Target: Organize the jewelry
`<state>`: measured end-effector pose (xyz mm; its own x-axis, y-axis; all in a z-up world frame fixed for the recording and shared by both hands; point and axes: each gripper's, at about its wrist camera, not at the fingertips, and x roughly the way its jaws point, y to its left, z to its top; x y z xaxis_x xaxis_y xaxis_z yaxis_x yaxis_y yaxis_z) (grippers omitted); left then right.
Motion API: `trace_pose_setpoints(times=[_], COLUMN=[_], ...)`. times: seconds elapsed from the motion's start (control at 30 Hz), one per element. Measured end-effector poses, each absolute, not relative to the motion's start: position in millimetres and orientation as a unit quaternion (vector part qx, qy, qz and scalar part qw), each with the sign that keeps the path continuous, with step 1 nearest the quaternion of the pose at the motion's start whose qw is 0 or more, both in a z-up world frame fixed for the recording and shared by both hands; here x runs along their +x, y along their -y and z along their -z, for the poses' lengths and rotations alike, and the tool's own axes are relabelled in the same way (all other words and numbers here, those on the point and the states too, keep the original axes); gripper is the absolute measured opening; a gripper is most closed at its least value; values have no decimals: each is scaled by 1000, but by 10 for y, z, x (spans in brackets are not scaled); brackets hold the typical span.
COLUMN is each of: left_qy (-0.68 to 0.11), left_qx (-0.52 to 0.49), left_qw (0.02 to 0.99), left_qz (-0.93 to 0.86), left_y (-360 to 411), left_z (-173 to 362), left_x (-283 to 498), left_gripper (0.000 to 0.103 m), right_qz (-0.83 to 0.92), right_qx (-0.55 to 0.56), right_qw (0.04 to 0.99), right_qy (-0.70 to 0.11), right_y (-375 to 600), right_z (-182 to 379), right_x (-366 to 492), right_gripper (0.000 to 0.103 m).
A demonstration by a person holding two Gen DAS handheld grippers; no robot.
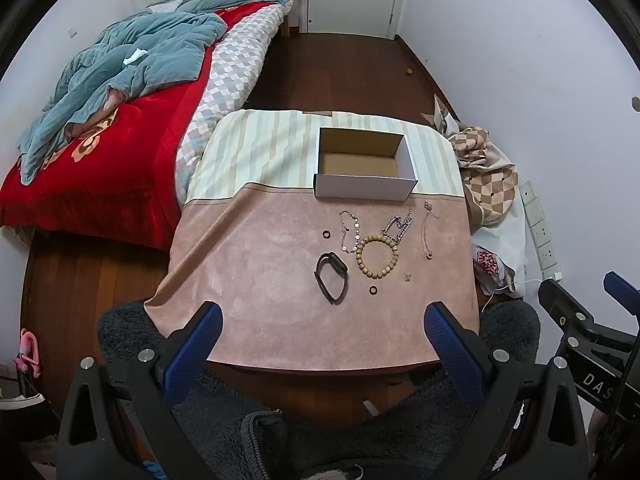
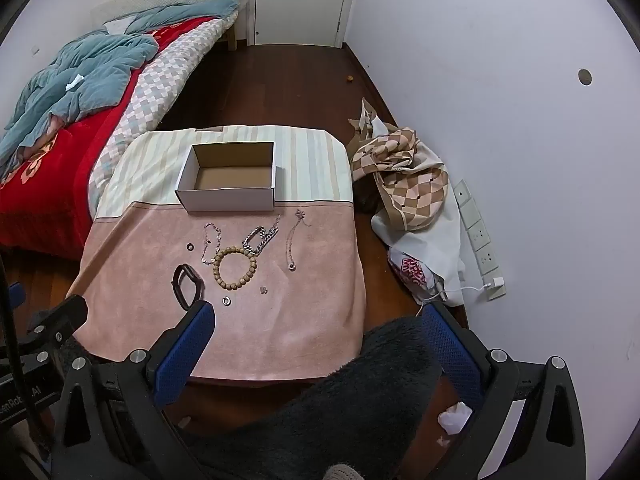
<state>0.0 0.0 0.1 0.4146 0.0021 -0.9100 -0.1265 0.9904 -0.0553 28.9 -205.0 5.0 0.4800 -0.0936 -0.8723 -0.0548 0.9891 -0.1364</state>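
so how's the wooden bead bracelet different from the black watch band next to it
The wooden bead bracelet is a tan ring of separate round beads; the black watch band is one smooth dark strap. The bracelet lies in a near-round loop, the band in a narrower, angular one. The bracelet touches the silver chain; the band lies apart from it. Both lie flat on the pink cloth, outside the open box.
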Motion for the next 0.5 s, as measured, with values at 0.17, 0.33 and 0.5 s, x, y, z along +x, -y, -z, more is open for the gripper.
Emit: trace_pose_setpoints(times=[0.17,0.33,0.5], left_qy=[-537,-537,-537], left_qx=[-58,-58,-57], left_qw=[841,841,841], left_qz=[-39,-38,-38], left_y=[6,1,4], left_z=[-7,-3,-2], left_x=[-5,-2,-2], left_gripper=[103,103,103], right_qz=[12,12,12], right_qx=[-73,-73,-73], right_qw=[857,857,857], right_qy=[-510,-509,-510], right_y=[2053,2050,2047], right_z=[-51,-53,-53], right_x=[289,289,285], right_gripper=[103,103,103])
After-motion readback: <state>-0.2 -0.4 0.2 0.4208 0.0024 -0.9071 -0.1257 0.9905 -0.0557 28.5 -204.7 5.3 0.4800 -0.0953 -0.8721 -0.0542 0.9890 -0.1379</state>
